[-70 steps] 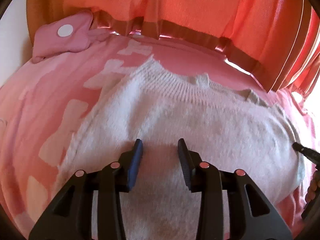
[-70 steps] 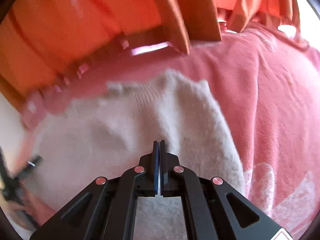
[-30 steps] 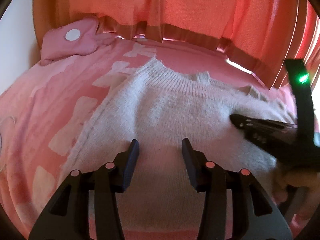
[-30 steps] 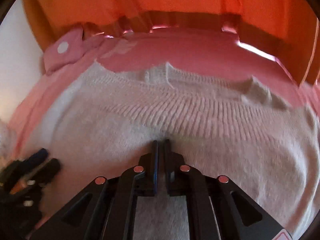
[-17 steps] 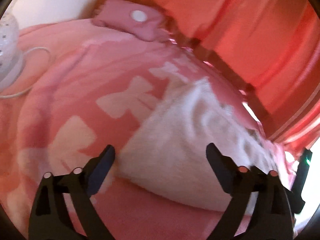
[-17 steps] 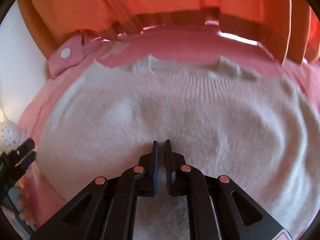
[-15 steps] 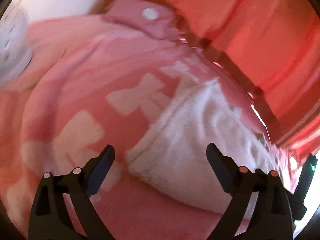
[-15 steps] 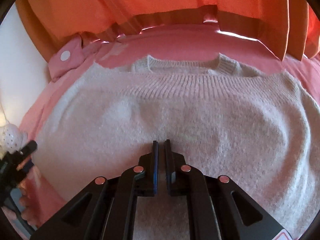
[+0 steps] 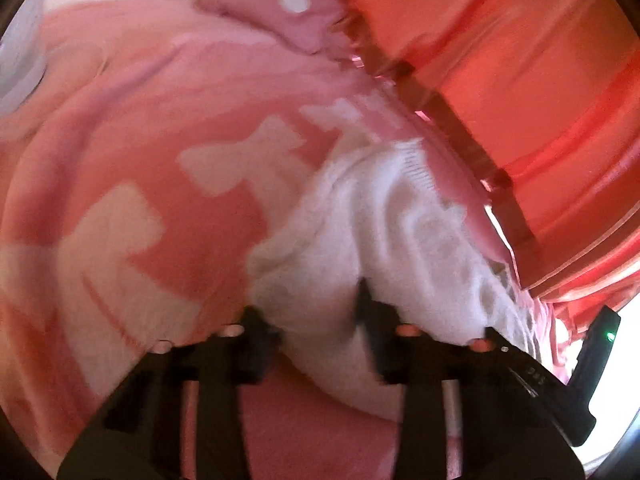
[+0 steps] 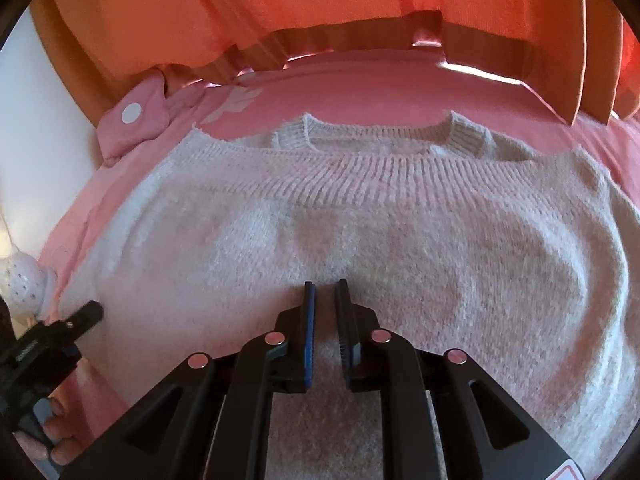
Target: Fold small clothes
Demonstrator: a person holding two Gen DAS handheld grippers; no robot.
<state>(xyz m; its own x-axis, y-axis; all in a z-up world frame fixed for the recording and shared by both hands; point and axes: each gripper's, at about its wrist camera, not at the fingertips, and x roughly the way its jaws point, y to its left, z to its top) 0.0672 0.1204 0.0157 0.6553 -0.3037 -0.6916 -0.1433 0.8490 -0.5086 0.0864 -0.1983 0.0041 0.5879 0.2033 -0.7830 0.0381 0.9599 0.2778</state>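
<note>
Left gripper (image 9: 312, 312) sits at the lower centre of its own blurred view, its two dark fingers set apart with a bunched edge of the white knitted sweater (image 9: 384, 240) lying between them; the blur hides whether they actually pinch the knit, so I cannot tell its grip. From this side the sweater runs from lower centre up toward the right of the frame, resting on the pink blanket (image 9: 132, 132) with pale bow shapes.

Right gripper (image 10: 325, 308) stands at the lower centre of its view, blue-padded fingers slightly parted with a narrow gap, tips over the middle of the sweater (image 10: 400, 232) and nothing held between them. Here the sweater spreads flat across most of the frame, its ribbed neckline toward the top. A pink pillow (image 10: 134, 124) with a white dot lies at upper left, orange curtains (image 10: 320, 0) hang across the top, and the left gripper (image 10: 76, 318) shows at the lower left edge.
</note>
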